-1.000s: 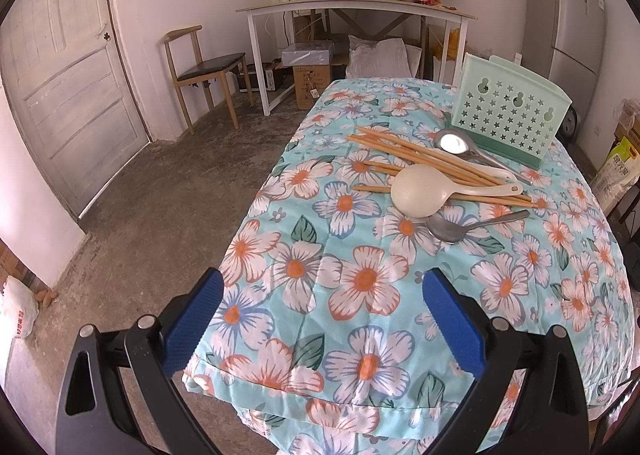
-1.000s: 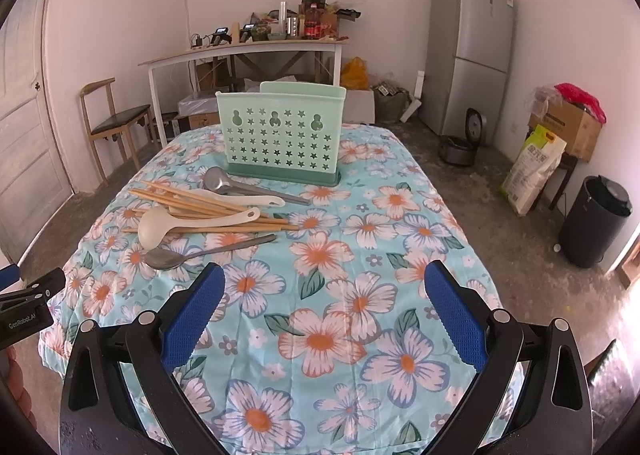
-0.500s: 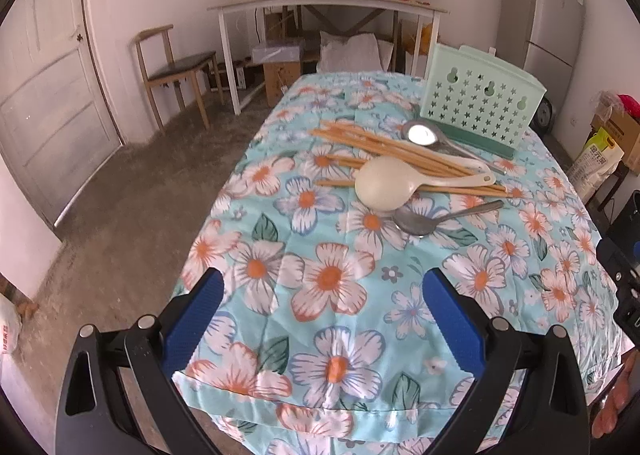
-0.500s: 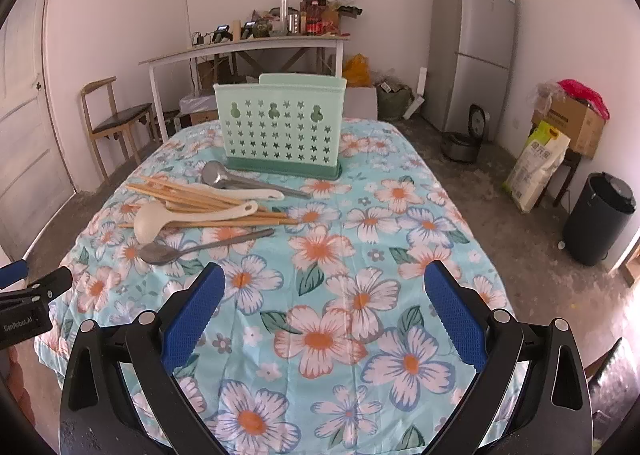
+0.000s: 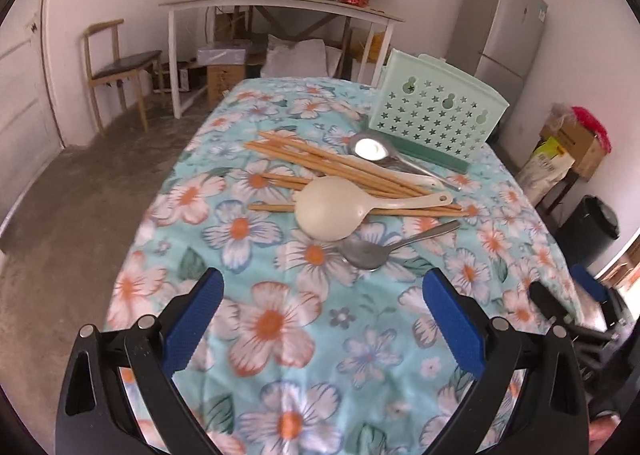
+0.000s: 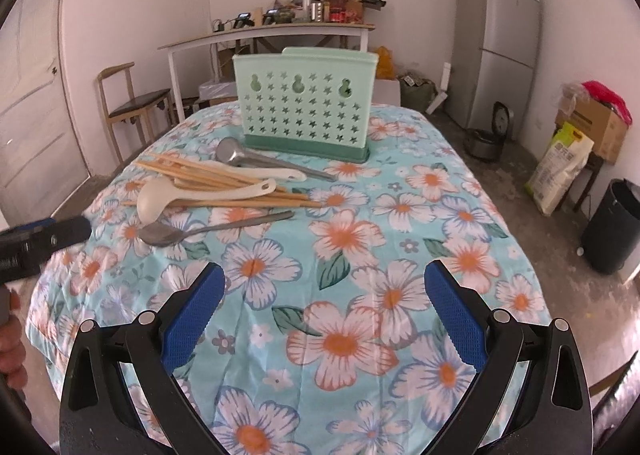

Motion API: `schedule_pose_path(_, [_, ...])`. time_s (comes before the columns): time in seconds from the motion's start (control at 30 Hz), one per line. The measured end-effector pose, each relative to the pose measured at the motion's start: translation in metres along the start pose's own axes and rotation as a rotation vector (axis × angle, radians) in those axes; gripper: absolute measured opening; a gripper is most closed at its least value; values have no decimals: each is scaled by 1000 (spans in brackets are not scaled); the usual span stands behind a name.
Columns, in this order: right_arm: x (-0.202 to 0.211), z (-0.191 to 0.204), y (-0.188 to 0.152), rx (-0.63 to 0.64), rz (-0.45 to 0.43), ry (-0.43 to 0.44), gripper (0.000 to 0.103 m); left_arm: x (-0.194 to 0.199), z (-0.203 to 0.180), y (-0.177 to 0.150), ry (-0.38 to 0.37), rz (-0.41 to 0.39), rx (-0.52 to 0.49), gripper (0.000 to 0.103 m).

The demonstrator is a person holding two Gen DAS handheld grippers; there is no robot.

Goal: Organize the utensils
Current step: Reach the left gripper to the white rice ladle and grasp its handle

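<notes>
Right wrist view only: rice cooker (image 6: 485, 143) by fridge (image 6: 498, 43)

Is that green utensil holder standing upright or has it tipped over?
Upright. The green utensil holder stands on its darker base on the floral tablecloth, open top up. Whether anything is inside, cannot tell.
</notes>
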State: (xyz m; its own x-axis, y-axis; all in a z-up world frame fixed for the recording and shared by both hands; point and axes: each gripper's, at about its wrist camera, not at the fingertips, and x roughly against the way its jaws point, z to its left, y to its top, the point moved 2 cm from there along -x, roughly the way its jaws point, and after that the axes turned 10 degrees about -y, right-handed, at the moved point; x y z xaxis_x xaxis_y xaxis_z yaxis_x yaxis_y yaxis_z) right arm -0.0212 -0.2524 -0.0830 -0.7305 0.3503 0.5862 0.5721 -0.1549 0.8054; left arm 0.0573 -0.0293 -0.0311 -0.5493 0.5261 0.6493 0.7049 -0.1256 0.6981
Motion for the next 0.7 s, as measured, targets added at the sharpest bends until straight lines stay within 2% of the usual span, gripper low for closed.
schedule_pose_path(0.1, [-10,4,-2,13,5,30,95,-10,3,2,-37,-11,10,97])
schedule_pose_path(0.2, [-17,6,3,20,-12,71,95,-23,5,8,-20,-12,-12,97])
schedule_pose_path(0.33, [-21,6,18,7,-37,160,95,-36,13,16,-51,-3,9,97])
schedule_pose_path(0.43, [-25,8,40,-22,-32,349,95,-46,20,18,-69,9,51,97])
schedule_pose_path(0.47, [-27,8,47,-27,-24,396,95,-48,21,17,-71,13,57,92])
schedule_pose_path(0.57, [-44,16,78,-75,44,617,95,-51,24,10,-74,16,67,82])
schedule_pose_path(0.63, [-56,31,95,-72,95,720,90,-50,26,6,-93,11,72,73])
schedule_pose_path(0.7, [-71,52,109,-45,167,797,74,-48,30,2,-109,1,83,63])
